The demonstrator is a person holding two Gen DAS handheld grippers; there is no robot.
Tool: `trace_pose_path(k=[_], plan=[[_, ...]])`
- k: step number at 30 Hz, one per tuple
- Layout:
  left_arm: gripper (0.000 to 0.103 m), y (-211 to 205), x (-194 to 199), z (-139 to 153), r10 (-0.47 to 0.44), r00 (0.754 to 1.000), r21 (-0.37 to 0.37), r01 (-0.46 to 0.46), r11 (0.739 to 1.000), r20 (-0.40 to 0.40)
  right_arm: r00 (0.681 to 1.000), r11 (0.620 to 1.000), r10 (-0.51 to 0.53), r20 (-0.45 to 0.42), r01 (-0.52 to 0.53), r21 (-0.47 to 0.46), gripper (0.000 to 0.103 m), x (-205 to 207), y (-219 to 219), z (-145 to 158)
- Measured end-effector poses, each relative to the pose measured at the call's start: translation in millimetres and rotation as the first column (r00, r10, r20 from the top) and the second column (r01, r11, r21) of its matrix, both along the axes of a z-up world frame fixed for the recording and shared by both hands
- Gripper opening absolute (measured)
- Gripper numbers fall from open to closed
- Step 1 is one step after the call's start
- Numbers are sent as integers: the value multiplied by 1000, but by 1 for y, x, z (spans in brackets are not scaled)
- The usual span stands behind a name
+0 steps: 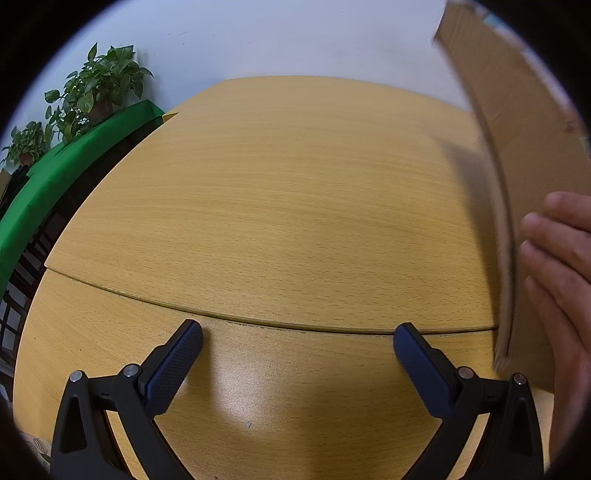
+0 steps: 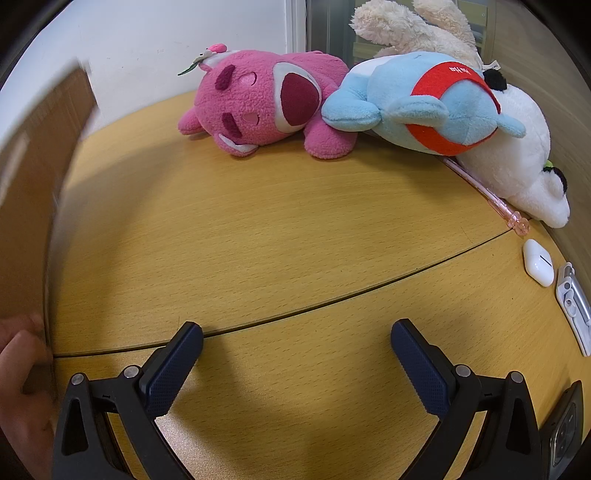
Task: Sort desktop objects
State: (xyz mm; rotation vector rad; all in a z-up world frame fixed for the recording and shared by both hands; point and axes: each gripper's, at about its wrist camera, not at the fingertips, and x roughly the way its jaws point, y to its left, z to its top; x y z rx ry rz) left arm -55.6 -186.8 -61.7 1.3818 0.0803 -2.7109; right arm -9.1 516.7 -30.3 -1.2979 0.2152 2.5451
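Plush toys make up most of what waits to be sorted: a pink bear (image 2: 266,107) lies on its side at the far edge of the desk (image 2: 277,229), a blue toy (image 2: 424,107) leans against the bear's right flank, and a white toy (image 2: 517,155) and a cream one (image 2: 410,29) sit beyond the blue one. All of these should be light, soft and squashy, so a pinch on a leg or an ear ought to hold better than a grab at the round body. A thin pink pen (image 2: 484,190) pokes out from under the white toy, well right of the bear; it looks slick and likely to roll, best taken across the middle of the barrel. Nearer, a white earbud case (image 2: 538,266) is smooth and hard and may slip. A white gadget (image 2: 572,302) and what may be a phone (image 2: 563,439) sit at the blurred rim.

Right gripper (image 2: 297,341) and left gripper (image 1: 297,341) both have fingers spread wide, holding nothing, over bare wood. A bare hand (image 1: 557,266) steadies a cardboard box (image 1: 517,147) far left of the bear.
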Motion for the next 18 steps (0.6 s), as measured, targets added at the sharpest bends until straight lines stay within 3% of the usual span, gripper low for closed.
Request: trace_pose_path(k=[18], plan=[[103, 1, -1, -1, 0, 1000, -1, 0, 1000, 0, 1000, 1000, 0, -1, 0, 0, 103, 7, 3, 1]])
